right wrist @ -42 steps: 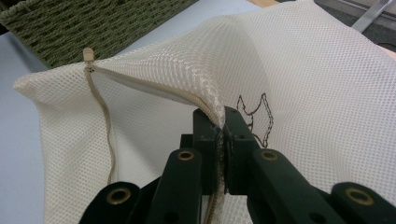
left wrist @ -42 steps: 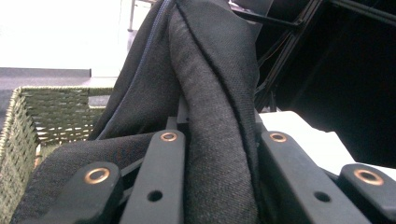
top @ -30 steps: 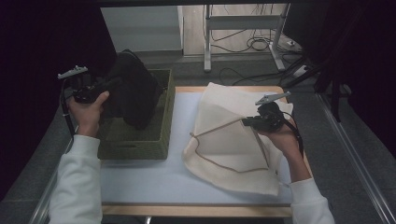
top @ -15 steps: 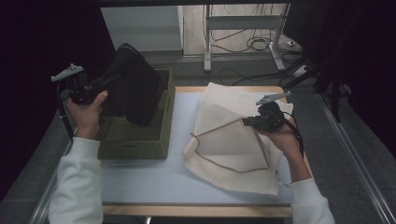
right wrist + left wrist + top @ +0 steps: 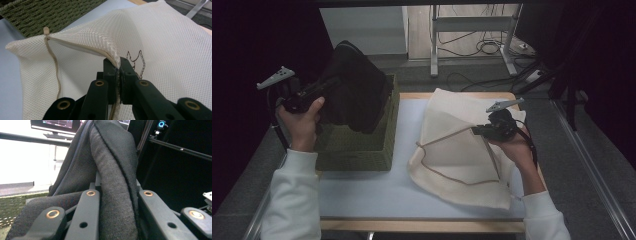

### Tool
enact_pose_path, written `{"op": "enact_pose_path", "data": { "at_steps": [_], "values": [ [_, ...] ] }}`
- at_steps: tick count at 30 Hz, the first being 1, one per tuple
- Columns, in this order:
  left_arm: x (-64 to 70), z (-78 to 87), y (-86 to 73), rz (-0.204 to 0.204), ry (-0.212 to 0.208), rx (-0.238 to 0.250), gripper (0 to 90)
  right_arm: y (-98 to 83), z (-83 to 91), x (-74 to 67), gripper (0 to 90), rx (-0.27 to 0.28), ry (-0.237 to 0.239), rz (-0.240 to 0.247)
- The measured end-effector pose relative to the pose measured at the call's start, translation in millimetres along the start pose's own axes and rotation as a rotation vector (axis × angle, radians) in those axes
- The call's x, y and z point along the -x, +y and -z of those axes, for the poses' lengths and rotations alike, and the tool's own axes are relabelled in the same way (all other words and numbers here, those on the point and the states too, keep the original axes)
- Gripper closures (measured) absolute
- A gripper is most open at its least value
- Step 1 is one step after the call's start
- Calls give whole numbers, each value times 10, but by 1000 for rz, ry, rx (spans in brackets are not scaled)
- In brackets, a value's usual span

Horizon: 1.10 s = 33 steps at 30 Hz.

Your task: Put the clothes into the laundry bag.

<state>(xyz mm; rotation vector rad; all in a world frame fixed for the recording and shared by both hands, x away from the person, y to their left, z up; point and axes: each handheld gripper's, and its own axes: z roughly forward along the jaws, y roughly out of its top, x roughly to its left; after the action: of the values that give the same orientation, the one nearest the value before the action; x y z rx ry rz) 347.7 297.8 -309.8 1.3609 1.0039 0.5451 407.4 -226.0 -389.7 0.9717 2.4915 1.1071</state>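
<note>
High view: our left gripper [image 5: 319,89] clamps the dark garment [image 5: 354,92], hanging long-axis upright above the basket [image 5: 362,150]. Our right gripper [image 5: 477,131] pinches the mesh bag [image 5: 457,150] edge, bag flat on the table [image 5: 372,195].

Left tool [image 5: 319,90] lifts dark garment [image 5: 357,92] over green basket [image 5: 362,150].

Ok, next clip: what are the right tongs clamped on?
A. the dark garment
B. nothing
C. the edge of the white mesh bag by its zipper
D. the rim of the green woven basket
C: the right tongs pinch a raised fold of the white mesh bag beside its zipper.
</note>
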Motion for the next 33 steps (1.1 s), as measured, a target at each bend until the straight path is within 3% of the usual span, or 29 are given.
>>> {"op": "enact_pose_path", "data": {
  "at_steps": [11,33],
  "values": [
    [166,74,33,-5,-56,37,787,-3,-1,5,860,1,0,-2],
    [462,105,-12,-24,-160,62,788,-6,-2,4,860,1,0,-4]
  ]
}}
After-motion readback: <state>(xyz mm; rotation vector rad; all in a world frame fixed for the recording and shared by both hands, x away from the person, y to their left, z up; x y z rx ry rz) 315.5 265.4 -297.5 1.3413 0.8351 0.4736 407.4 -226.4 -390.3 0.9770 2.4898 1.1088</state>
